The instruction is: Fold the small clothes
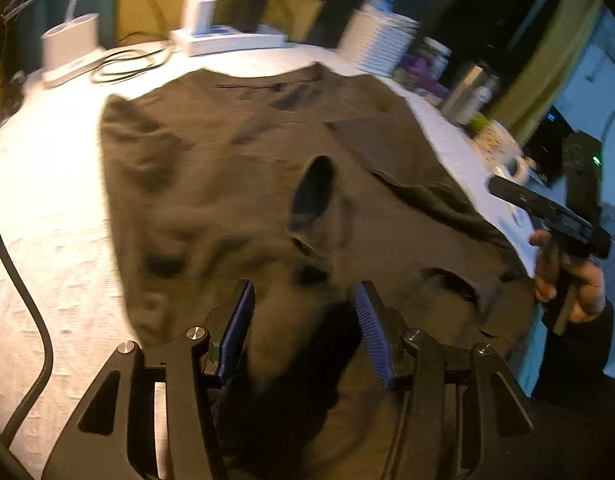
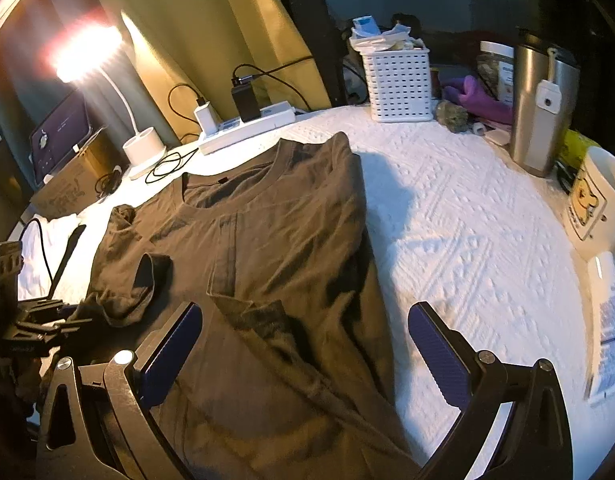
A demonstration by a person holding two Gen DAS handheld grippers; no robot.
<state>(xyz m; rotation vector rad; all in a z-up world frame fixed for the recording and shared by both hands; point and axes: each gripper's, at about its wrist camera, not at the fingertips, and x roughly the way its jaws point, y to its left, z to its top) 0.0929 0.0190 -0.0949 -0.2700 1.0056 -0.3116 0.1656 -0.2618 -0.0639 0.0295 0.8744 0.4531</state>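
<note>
A dark olive-brown T-shirt (image 1: 235, 168) lies on a white textured cloth (image 1: 47, 208), collar away from me; both side parts are folded in, and a sleeve opening (image 1: 313, 188) stands up near the middle. My left gripper (image 1: 303, 296) is open and empty, just above the shirt's near part. In the right wrist view the shirt (image 2: 283, 240) fills the left-centre, its collar (image 2: 227, 184) at the far end. My right gripper (image 2: 303, 316) is wide open and empty over the shirt's lower right edge. The right gripper also shows in the left wrist view (image 1: 547, 212), held by a hand.
At the table's far edge stand a white power strip (image 2: 247, 128) with chargers, a lit desk lamp (image 2: 141, 148), a white basket (image 2: 399, 84), a steel tumbler (image 2: 541, 108) and a mug (image 2: 599, 200). Cables (image 2: 167, 164) lie near the collar. Bare white cloth (image 2: 467, 240) lies right of the shirt.
</note>
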